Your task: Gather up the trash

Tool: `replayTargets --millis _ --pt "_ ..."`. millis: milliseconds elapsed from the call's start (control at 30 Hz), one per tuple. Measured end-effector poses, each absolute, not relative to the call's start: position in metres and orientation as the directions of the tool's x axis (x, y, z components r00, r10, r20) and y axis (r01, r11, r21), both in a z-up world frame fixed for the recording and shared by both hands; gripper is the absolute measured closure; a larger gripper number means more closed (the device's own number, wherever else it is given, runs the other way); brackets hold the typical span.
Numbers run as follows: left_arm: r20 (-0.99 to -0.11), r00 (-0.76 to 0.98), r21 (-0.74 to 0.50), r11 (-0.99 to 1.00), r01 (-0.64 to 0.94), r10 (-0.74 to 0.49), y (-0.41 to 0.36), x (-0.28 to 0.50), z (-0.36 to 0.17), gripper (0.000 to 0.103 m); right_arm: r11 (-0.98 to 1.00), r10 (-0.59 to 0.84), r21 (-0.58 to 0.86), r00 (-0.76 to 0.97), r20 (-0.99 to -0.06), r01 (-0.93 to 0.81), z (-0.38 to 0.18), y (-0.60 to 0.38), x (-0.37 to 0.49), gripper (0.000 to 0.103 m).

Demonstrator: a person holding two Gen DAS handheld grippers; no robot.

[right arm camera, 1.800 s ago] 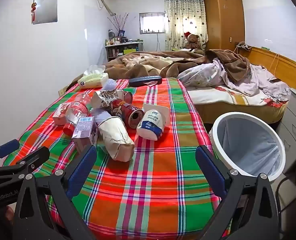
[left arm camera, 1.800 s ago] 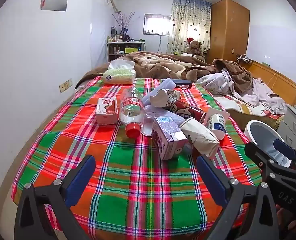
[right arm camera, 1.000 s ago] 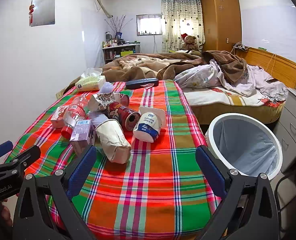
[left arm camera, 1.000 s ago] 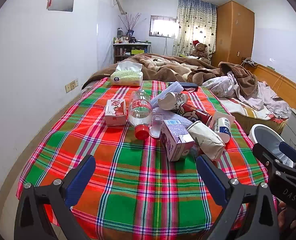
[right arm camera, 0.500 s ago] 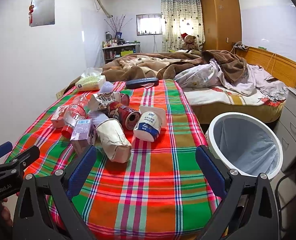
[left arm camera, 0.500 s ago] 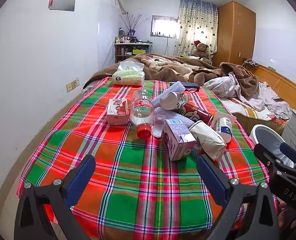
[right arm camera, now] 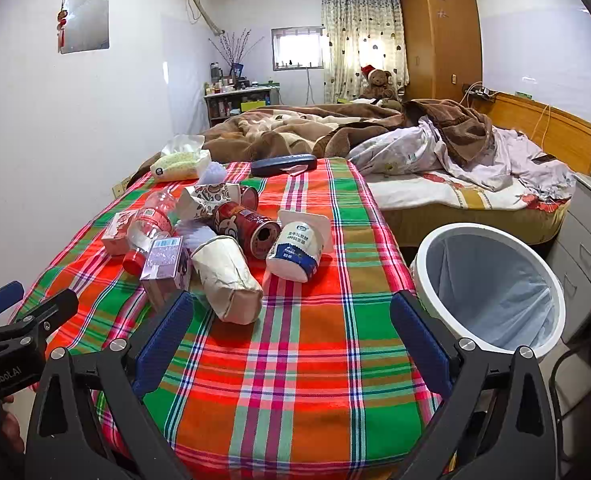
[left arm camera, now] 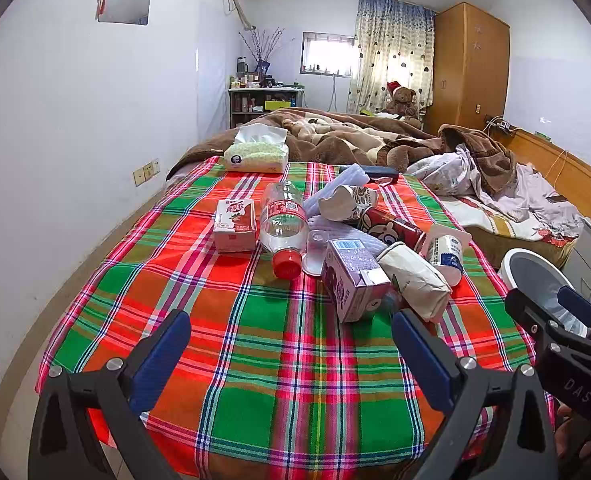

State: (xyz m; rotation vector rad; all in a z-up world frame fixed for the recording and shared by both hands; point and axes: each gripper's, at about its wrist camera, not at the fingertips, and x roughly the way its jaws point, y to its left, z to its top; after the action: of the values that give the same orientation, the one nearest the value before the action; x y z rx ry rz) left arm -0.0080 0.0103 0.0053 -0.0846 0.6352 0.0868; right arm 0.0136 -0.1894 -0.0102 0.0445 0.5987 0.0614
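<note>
Both the left gripper (left arm camera: 291, 344) and right gripper (right arm camera: 291, 324) gape empty at frame bottom; grabbing the centre paper cup (right arm camera: 227, 276) might roll the can (right arm camera: 247, 230) off the table (right arm camera: 295, 380).

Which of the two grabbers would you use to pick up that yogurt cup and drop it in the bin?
Probably the right gripper. It is open, the yogurt cup lies just ahead of it, and the white bin stands on its side of the table. The left gripper faces the purple carton instead.

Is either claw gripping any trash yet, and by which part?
No. The left claw and the right claw are both open and empty, short of the trash.
</note>
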Motion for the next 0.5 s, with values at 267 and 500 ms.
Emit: replayTargets --millis 267,500 --pt "-0.595 0.801 -0.053 0.992 -0.111 0.058 0.0111 -0.0089 0.0062 0.001 0.997 0.07 0.059 0.825 -0.561 -0.044 -0.0103 -0.1897 0.0136 0.002" --pt "-0.596 0.801 -0.053 0.992 -0.111 0.058 0.0122 -0.0093 0.0066 0.001 0.997 0.069 0.059 0.825 -0.56 -0.043 -0.0103 -0.1903 0.0137 0.002"
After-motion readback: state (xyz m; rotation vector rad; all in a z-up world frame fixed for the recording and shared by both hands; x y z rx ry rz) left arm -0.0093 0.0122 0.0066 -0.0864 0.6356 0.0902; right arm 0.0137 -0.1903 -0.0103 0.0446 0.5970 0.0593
